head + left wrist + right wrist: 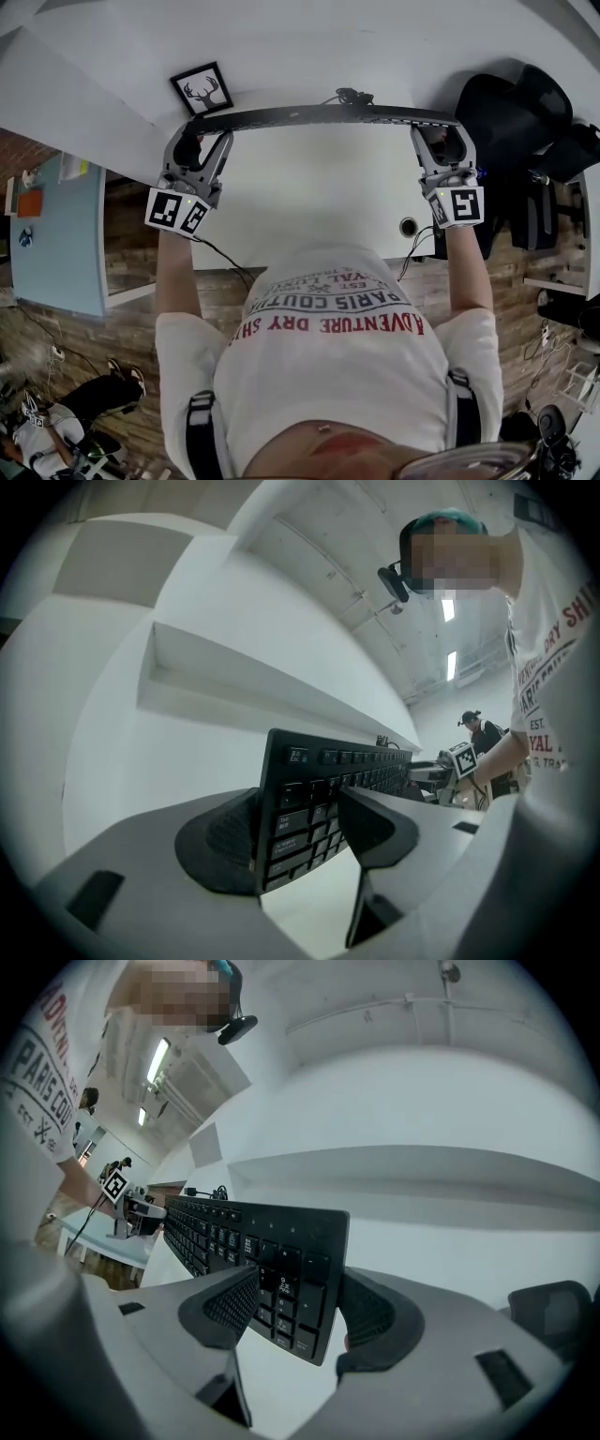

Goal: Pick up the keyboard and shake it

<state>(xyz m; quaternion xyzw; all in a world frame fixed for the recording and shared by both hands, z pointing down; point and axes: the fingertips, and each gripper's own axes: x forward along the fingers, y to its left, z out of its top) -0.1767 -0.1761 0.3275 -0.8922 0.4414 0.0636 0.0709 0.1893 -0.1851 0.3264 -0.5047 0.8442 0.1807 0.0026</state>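
the black keyboard (323, 115) is held up on its long edge over the far part of a white table (309, 202) and is clamped at both ends: the left gripper (200, 141) is closed on its left end and the right gripper (441, 139) on its right end, with one pad pressed on the keys and one on the back. a small framed deer picture (202, 89) is seen by the table's far left edge, a black chair (514, 112) to the right, and a wooden floor (127, 234) with a pale blue table (56, 234) to the left
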